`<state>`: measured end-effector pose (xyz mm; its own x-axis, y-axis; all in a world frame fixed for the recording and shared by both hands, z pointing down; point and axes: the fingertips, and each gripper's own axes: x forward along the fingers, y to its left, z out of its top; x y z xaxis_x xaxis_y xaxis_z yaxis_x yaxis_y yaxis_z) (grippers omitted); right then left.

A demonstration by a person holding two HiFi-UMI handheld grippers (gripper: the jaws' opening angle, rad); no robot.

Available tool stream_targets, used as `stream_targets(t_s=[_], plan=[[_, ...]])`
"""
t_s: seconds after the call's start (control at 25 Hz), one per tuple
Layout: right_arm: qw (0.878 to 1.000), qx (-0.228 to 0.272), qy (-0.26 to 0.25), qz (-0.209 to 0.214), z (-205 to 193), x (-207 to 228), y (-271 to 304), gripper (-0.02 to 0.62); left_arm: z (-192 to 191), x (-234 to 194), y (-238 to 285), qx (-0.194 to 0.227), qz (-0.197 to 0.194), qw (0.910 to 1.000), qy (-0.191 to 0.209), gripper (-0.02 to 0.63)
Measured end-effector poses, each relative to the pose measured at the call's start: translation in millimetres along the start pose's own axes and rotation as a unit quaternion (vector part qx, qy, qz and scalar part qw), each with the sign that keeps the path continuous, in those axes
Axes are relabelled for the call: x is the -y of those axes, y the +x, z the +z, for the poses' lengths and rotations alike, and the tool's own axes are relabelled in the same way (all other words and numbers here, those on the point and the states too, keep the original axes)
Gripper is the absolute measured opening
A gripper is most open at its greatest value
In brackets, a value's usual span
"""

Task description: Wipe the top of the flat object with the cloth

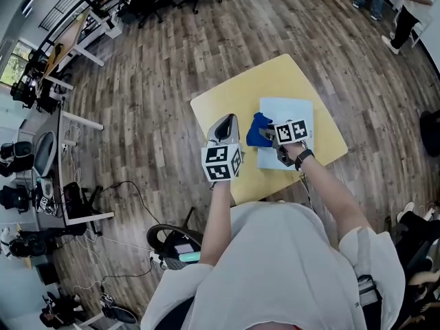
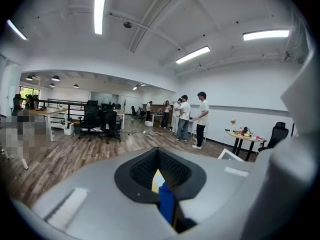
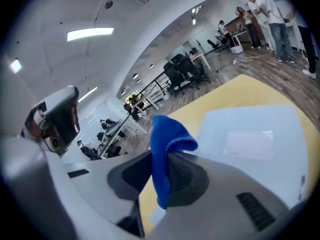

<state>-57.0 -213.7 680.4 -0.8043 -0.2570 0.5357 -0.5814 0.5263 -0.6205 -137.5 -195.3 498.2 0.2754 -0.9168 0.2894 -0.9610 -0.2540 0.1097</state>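
1. On the yellow table (image 1: 227, 102) lies a pale blue flat sheet (image 1: 289, 110). Your right gripper (image 1: 269, 137) holds the blue cloth (image 1: 258, 130) at the sheet's left edge.
2. Your right gripper view shows what the head view cannot: the jaws are clamped on a fold of the cloth (image 3: 162, 144), which bulges above them. The sheet (image 3: 250, 129) lies just beyond.
3. Your left gripper (image 1: 225, 124) hangs over the table beside the cloth, apart from it.
4. Only your left gripper view shows that gripper (image 2: 159, 171) with its jaws drawn together on nothing. A thin slit between them shows yellow and blue. People (image 2: 192, 116) stand across the room.
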Motion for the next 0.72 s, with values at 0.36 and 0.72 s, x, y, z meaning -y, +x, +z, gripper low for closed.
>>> stream_targets(t_s=[0.36,0.72], plan=[[0.998,-0.033,-0.009,-0.052,-34,31,23,0.075,2,-3,-9,0.001,0.004,1.0,-0.001,0.003],[0.995,-0.007,0.028,-0.099,-59,93,-62,0.075,-6,14,5,-0.008,-0.025,0.9997,0.003,0.005]])
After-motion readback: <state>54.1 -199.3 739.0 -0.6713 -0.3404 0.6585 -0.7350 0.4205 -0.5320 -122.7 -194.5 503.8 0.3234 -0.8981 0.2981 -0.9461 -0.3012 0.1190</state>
